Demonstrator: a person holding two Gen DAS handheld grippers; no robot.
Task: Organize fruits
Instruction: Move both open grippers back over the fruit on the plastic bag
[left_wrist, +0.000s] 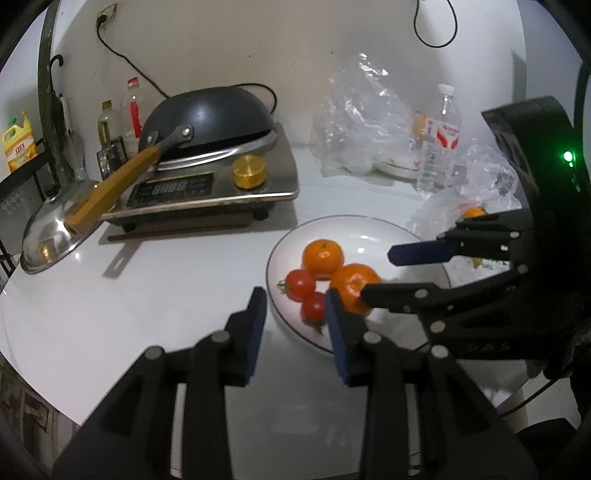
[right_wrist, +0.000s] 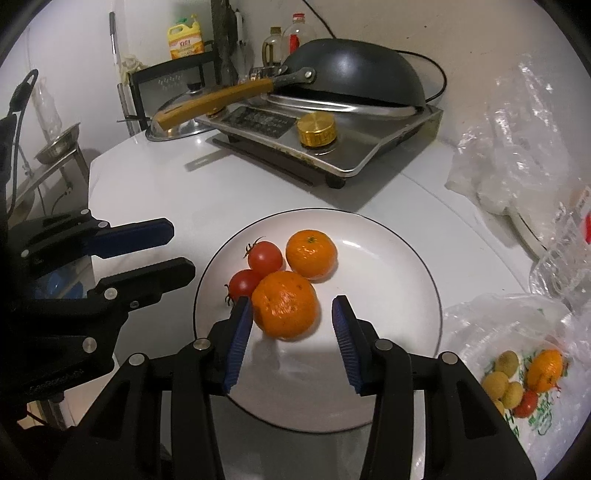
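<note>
A white plate (right_wrist: 388, 258) holds two oranges and two tomatoes. In the right wrist view my right gripper (right_wrist: 291, 314) is open over the plate, its fingers either side of the near orange (right_wrist: 286, 308), apart from it. The far orange (right_wrist: 311, 253) and the tomatoes (right_wrist: 264, 256) lie behind. My left gripper (left_wrist: 295, 306) is open and empty at the plate's (left_wrist: 369, 236) left edge; it also shows in the right wrist view (right_wrist: 181, 251). A clear bag (right_wrist: 517, 373) at the right holds more fruit.
An induction cooker (right_wrist: 332, 144) with an upturned black wok (right_wrist: 354, 77) stands behind the plate. A steel lid (left_wrist: 55, 236) lies left of it. Crumpled plastic bags (left_wrist: 362, 122) and a water bottle (left_wrist: 441, 140) stand at the back right. Bottles (right_wrist: 273, 44) line the wall.
</note>
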